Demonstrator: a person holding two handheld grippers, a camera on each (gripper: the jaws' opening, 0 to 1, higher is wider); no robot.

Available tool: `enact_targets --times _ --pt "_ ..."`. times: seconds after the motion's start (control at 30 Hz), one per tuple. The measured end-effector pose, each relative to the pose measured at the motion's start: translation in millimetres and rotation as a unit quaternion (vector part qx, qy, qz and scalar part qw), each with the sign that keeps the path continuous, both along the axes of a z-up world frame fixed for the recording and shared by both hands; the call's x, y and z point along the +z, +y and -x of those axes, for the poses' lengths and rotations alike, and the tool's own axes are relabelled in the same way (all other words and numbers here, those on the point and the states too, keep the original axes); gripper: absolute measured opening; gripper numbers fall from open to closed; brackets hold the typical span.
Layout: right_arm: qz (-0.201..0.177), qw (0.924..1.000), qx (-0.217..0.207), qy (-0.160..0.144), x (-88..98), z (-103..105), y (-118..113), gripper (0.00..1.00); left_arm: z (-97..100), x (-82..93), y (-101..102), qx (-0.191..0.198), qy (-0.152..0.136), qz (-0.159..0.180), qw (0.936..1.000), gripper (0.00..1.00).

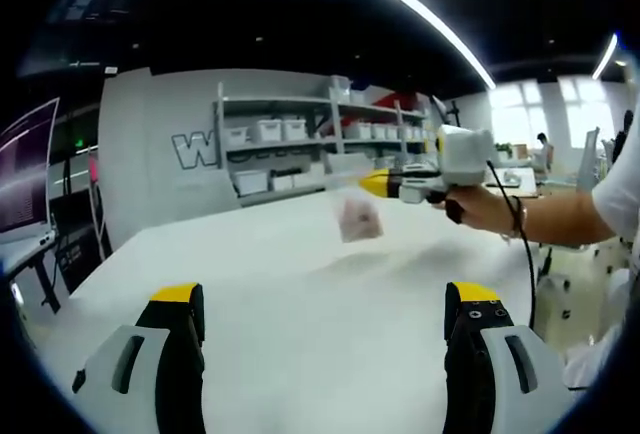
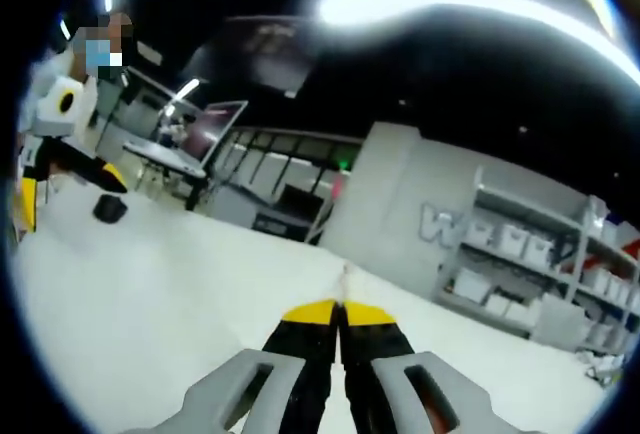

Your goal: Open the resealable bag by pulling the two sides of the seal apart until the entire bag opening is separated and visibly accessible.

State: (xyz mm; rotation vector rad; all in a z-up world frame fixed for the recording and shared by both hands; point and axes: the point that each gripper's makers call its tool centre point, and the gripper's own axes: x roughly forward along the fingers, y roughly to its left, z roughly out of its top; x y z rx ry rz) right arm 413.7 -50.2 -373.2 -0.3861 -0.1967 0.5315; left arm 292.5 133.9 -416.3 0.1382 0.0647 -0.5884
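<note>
Dangling from the right gripper, the resealable bag hangs above the white bench, a small clear pouch with something pinkish inside, blurred in the left gripper view. That gripper is held out level by the person's hand, its yellow-tipped jaws pinched on the bag's top edge. In the right gripper view the same jaws stand pressed together, with a thin pale sliver of the bag poking out just past the tips, so I'd call it clamped on the bag near the seal.

The left gripper is spread wide, jaws far apart with nothing between them, low over the bench and pointed toward the hanging bag from well apart. Behind the bench stand shelves stacked with white bins.

As for progress, my reading is that only the first half of the grip is made: one side of the bag is held, the other side is not yet taken, and I can see no sign that the seal has parted, though the blur keeps me from being sure. What is left is most of the job: bring the open left gripper up to the free lip of the seal, close on it, and pull the two sides apart along the whole mouth.
</note>
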Motion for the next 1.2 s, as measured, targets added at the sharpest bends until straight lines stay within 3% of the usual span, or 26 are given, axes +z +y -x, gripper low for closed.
enact_targets --times 0.4,1.2 --pt "-0.009 1.0000 0.002 0.002 -3.3 15.2 -4.9 0.00 -2.0 0.8 0.3 -0.002 -0.001 0.000 1.0000 0.99" --pt "-0.034 0.9990 0.024 -0.014 9.0 53.4 0.6 0.00 -1.8 1.3 -0.6 -0.006 -0.003 -0.001 1.0000 0.99"
